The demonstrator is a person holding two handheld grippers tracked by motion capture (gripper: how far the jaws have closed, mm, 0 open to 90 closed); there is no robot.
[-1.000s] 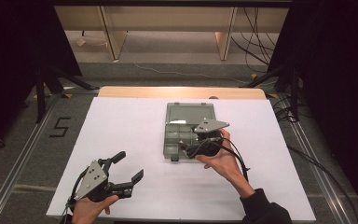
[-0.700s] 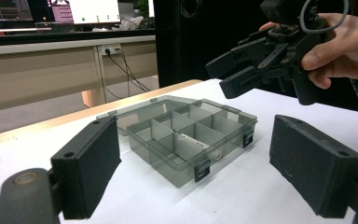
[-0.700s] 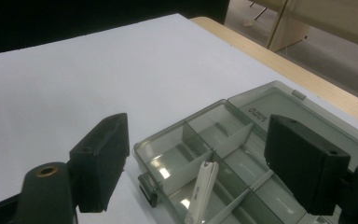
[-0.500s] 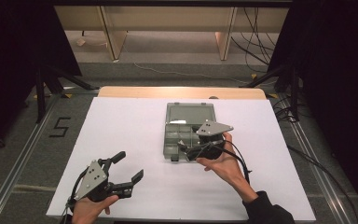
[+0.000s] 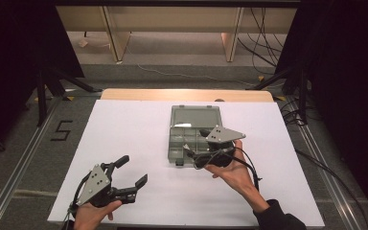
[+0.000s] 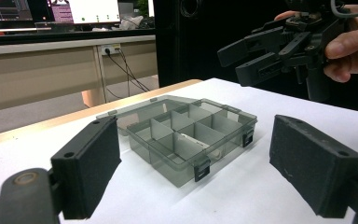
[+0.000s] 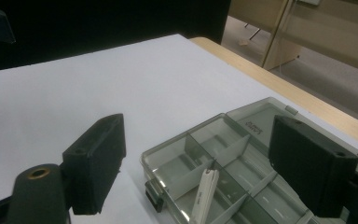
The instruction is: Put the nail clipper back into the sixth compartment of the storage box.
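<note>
we see a clear grey compartment box [image 5: 191,139] lying open near the middle of the white worktop [image 5: 124,129], its lid [image 5: 195,116] folded flat behind it. a small white piece [image 7: 204,189] leans in one of the front compartments. our right hand-held gripper [image 5: 191,154] hangs over the box's near right part, jaws spread wide and holding nothing. our left hand-held gripper [image 5: 132,171] rests well apart at the near left of the worktop, jaws wide and empty, aimed toward the box.
</note>
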